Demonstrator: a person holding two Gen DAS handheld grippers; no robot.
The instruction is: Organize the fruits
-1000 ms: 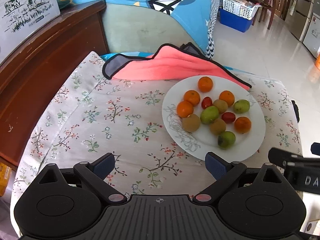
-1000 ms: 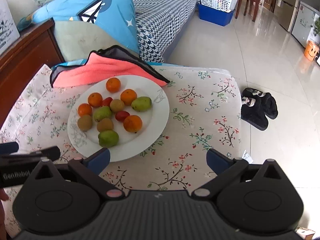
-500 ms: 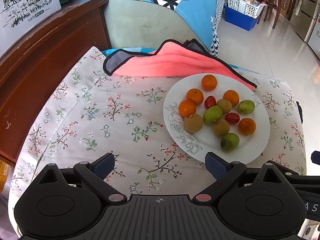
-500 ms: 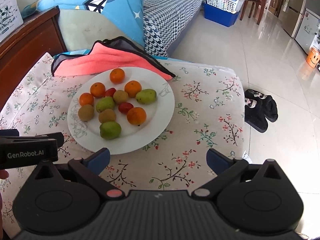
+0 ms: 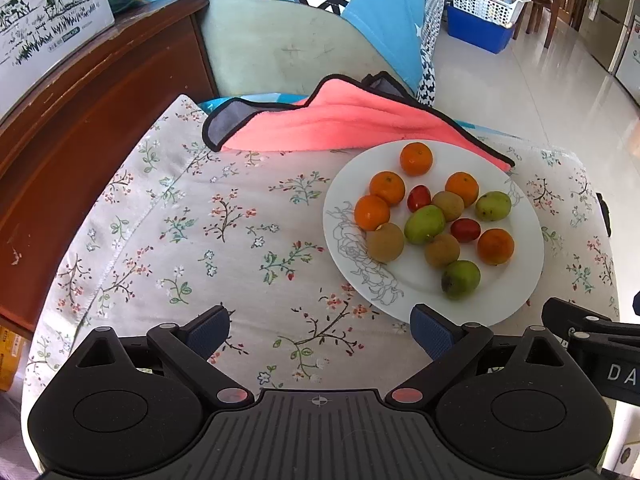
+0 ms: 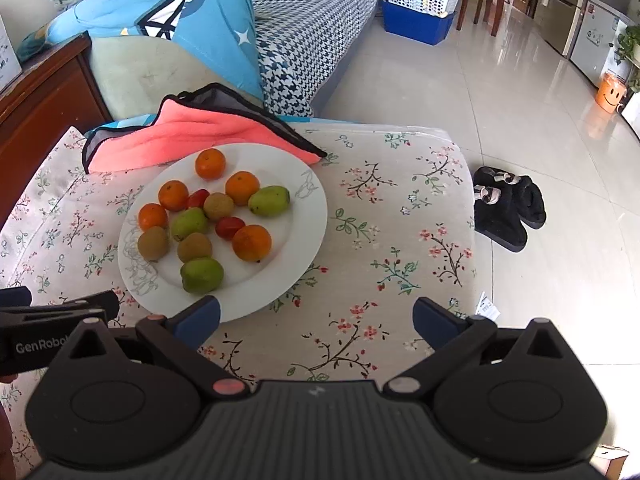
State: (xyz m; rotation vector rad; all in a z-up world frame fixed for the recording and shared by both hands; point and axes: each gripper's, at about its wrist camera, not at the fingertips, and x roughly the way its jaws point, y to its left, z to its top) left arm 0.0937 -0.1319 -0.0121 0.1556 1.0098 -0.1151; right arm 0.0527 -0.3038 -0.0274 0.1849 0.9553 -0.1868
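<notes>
Fruits (image 5: 425,224) (oranges, green and brown ones, two small red) fill a white plate (image 5: 524,280) ahead of both empty grippers, left gripper (image 5: 320,330) and right gripper (image 6: 316,316) spread wide.

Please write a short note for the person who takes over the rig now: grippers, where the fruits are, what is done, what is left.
Left gripper: open, holds nothing, above the floral cloth.
Right gripper: open, holds nothing, near the plate's front rim.
All fruits lie mixed on the white plate: five oranges, three green fruits, three brown ones, two small red ones.
Done: nothing sorted yet.
Left: all the organizing.
</notes>
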